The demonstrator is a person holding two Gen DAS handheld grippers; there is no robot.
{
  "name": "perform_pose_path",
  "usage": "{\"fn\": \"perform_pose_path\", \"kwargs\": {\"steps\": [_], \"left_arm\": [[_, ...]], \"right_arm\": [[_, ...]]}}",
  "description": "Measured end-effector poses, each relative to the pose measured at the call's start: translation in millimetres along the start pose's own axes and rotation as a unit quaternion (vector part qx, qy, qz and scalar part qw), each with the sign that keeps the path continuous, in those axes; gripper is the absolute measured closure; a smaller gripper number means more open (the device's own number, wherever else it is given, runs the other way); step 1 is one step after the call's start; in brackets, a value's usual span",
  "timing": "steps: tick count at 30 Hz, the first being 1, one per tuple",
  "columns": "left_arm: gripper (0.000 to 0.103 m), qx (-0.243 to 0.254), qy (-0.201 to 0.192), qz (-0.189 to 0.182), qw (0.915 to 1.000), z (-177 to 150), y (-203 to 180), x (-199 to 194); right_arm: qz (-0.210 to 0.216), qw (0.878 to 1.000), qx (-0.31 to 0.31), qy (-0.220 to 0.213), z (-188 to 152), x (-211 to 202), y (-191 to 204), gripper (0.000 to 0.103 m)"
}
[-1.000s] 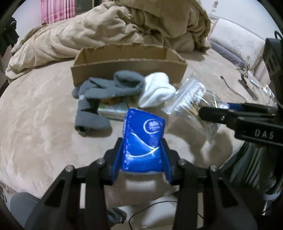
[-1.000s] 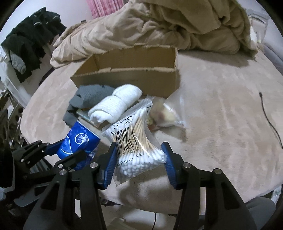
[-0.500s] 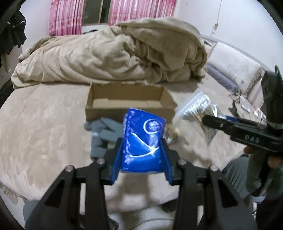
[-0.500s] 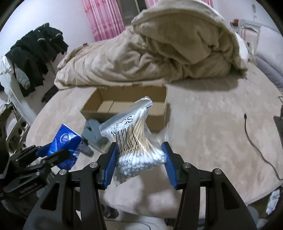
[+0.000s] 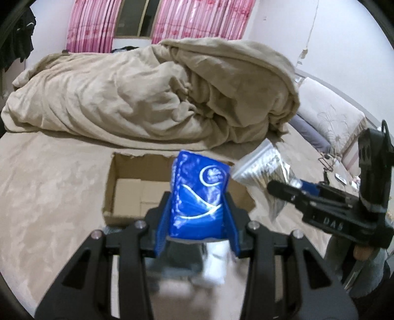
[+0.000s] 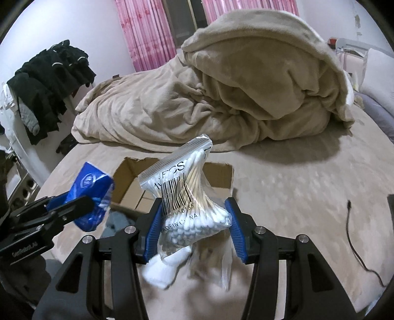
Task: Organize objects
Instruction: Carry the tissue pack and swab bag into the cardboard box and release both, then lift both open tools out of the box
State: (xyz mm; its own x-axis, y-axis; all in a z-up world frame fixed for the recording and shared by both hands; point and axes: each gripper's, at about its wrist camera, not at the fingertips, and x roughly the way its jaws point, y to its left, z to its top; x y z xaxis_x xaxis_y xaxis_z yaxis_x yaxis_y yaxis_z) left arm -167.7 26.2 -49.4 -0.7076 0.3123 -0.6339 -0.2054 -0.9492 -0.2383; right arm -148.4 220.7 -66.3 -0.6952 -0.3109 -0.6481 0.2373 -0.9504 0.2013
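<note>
Carrying well meant both loads clearing the cardboard box rim: left gripper clamped the blue tissue pack, right gripper pinched the cotton-swab bag.

A beige duvet is lying heaped across the far side of the bed, bulging highest toward the right. Pink curtains are hanging on either side of a dark window behind it, and black clothes are hanging in a pile at the left wall. A thin black cable is trailing over the bed's right edge, while a pale flowered pillow is resting beyond the duvet.
</note>
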Motion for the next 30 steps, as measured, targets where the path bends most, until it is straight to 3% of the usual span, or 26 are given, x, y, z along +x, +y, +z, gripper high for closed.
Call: {"fn": "perform_pose_path", "kwargs": {"steps": [7,14,15,17,18,19,21,30], "left_arm": [[0.062,-0.010,0.051,0.000,0.9987,3,18,79],[0.058,-0.017,0.093,0.020,0.9953,-4,30,118],[0.057,-0.016,0.094,0.021,0.9952,-4,30,118],[0.044,-0.016,0.089,0.026,0.9956,-2,29,113],[0.033,-0.018,0.085,0.028,0.9958,-1,29,108],[0.027,-0.019,0.077,0.033,0.9963,0,29,102],[0.026,-0.022,0.063,0.032,0.9973,3,29,87],[0.024,-0.025,0.012,0.038,0.9989,4,27,1]], "right_arm": [[-0.001,0.999,-0.001,0.037,4,70,-9,0.050],[0.000,0.999,0.003,0.051,5,102,-15,0.050],[0.002,0.999,0.004,0.052,4,104,-16,0.050],[-0.002,0.999,0.006,0.052,5,105,-17,0.046],[-0.002,0.999,0.009,0.048,5,103,-17,0.042],[0.001,0.999,0.011,0.045,5,101,-18,0.032],[0.005,0.999,0.014,0.037,6,92,-17,0.024],[-0.005,1.000,0.004,-0.006,10,23,0,0.024]]}}
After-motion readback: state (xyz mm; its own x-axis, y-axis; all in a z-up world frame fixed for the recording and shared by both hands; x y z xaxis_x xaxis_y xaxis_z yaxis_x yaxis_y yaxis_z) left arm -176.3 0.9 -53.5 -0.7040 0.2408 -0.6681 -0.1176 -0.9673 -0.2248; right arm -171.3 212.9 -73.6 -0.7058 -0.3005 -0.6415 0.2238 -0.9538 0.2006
